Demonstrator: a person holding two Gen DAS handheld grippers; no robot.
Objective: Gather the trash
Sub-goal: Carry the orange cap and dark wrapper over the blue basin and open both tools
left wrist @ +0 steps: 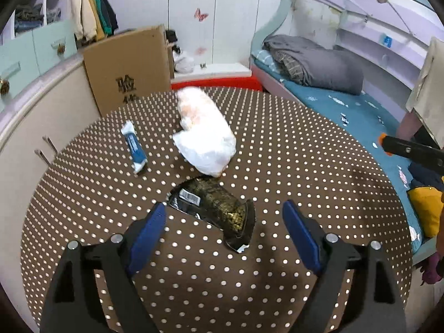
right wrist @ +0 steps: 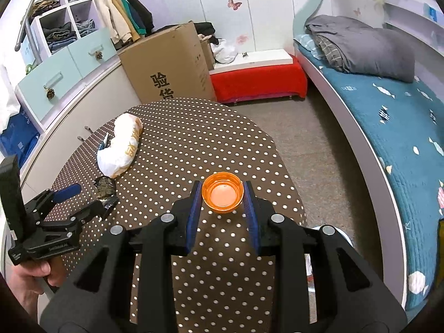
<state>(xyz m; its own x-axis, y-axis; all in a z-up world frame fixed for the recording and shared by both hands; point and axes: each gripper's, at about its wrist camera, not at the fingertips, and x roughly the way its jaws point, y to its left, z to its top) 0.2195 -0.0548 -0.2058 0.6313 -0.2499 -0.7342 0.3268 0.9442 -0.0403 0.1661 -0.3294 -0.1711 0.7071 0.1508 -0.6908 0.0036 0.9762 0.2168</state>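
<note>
Orange bottle cap (right wrist: 222, 193), open side up, frame centre. Crumpled white bag (left wrist: 204, 131), blue-white wrapper (left wrist: 135, 148), dark torn packet (left wrist: 219, 211) on dotted tabletop.

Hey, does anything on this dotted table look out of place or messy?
Yes. Litter is strewn on the dotted table: a crumpled white plastic bag, a torn blue-and-white wrapper, and a flattened dark packet by the open left gripper. The right gripper grips an orange cap.

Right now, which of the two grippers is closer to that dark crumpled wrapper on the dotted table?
Left. The left gripper is open right over the dark wrapper, its pads on either side. The right gripper is off to the side, shut on an orange cap.
</note>
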